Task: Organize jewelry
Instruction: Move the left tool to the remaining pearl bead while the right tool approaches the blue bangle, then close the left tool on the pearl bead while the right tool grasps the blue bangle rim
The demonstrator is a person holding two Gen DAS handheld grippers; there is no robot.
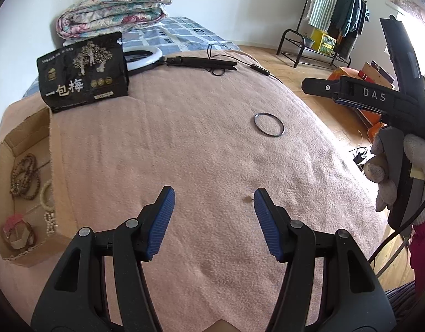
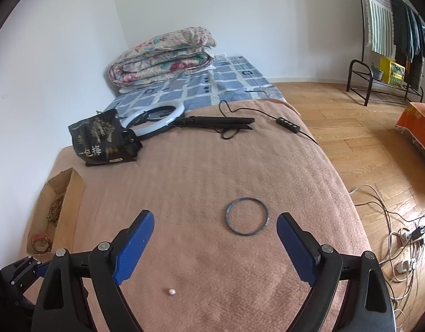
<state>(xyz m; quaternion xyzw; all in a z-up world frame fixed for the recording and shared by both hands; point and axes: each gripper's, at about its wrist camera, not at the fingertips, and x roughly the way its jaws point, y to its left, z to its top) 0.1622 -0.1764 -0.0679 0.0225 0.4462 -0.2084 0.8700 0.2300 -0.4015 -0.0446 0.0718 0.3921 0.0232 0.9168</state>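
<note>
On the pink blanket (image 1: 184, 144), the left wrist view shows the left gripper (image 1: 214, 202) with jaws wide apart and empty; a thin dark bangle (image 1: 268, 125) lies ahead, and a cardboard box (image 1: 7, 149) of bracelets sits far left. In the right wrist view, the right gripper (image 2: 214, 228) gapes empty, the bangle (image 2: 246, 216) flat between its tips, a small pearl (image 2: 171, 291) nearby.
</note>
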